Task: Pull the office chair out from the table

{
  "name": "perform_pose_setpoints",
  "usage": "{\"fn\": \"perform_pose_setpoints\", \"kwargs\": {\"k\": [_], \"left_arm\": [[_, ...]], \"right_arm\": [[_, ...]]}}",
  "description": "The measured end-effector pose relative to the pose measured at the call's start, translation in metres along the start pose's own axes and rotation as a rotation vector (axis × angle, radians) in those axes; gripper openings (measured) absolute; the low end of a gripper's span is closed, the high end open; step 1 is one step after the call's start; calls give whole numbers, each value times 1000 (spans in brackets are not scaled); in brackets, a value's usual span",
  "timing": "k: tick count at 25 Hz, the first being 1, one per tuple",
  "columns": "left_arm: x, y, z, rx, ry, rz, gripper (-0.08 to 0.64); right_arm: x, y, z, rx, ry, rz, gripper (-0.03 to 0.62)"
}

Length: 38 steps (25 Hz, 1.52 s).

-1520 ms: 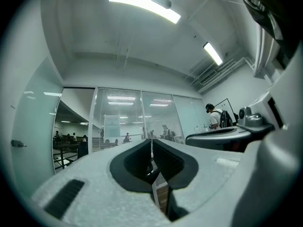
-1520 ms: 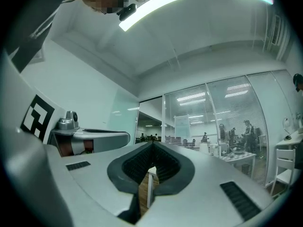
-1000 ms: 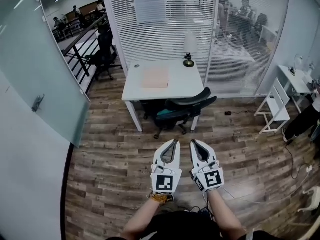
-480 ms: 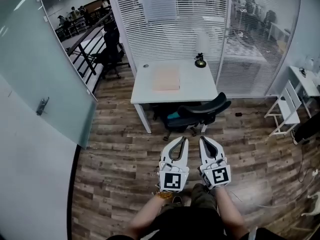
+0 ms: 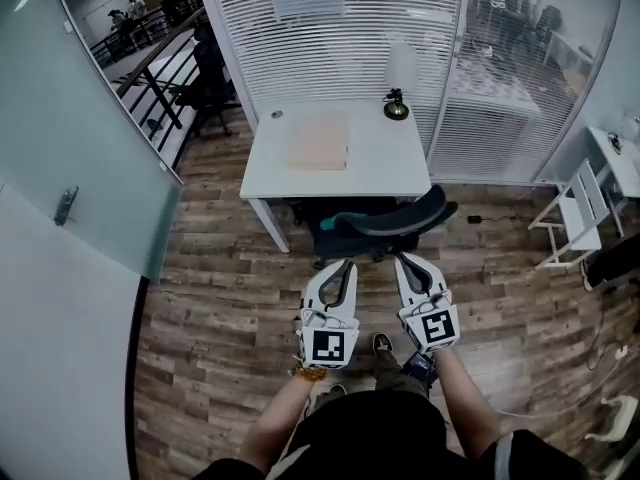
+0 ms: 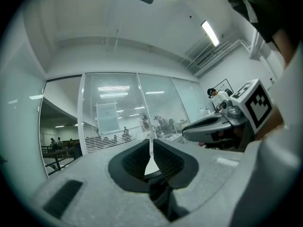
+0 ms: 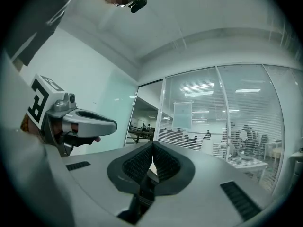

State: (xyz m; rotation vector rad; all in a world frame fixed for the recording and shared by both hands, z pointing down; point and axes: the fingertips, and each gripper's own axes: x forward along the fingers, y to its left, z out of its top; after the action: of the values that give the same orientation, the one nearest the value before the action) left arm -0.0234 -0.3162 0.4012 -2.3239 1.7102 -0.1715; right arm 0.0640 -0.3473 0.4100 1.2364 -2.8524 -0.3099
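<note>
left hand-held gripper (image 5: 346, 265): jaws pressed together, nothing between them; held level, tips toward the desk.
right hand-held gripper (image 5: 403, 259): jaws pressed together, empty; just beside the left one.
office chair (image 5: 378, 225): dark; seat tucked under the near edge of the desk, backrest projecting toward the person; both grippers near it, contact cannot be told.
desk (image 5: 385, 163): white, set against a slatted glass partition (image 5: 340, 28).
on desk: tan pad (image 5: 320, 145) near centre; small lamp (image 5: 396, 108) at the far edge.
floor (image 5: 220, 298): wood planks.
</note>
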Motion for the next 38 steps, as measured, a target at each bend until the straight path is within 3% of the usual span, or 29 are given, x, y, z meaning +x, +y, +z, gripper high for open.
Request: {"fn": "perform_pose_setpoints", "kwargs": {"k": [4,10,13,15,19,27,33,38], "left_arm": [[37,-17,-22,136,49,-40,31],[74,-38,-84,128,173,-72,31],[87,-41,-115,111,254,-106,33],[95,-50,-133,125,306,-158,92],[103,-69,-173,264,417,-234,127],[121,-79,-235,410,601,-321,169],[134,-85,-261,485,685,-394,172],[140,-91,-285,513,745,-430,175]], "right_arm": [[10,-45,-38,-63,70,21,5],[9,-110,-114,-115,265,95,8],[17,-134,-142,-186,327,149,17],[23,-144,-157,-226,355,219,44],[27,-159,-194,-252,443,383,99],[31,-169,-264,-614,605,609,145],[42,-172,-295,-736,659,678,146],[44,-174,-313,-758,698,709,150]]}}
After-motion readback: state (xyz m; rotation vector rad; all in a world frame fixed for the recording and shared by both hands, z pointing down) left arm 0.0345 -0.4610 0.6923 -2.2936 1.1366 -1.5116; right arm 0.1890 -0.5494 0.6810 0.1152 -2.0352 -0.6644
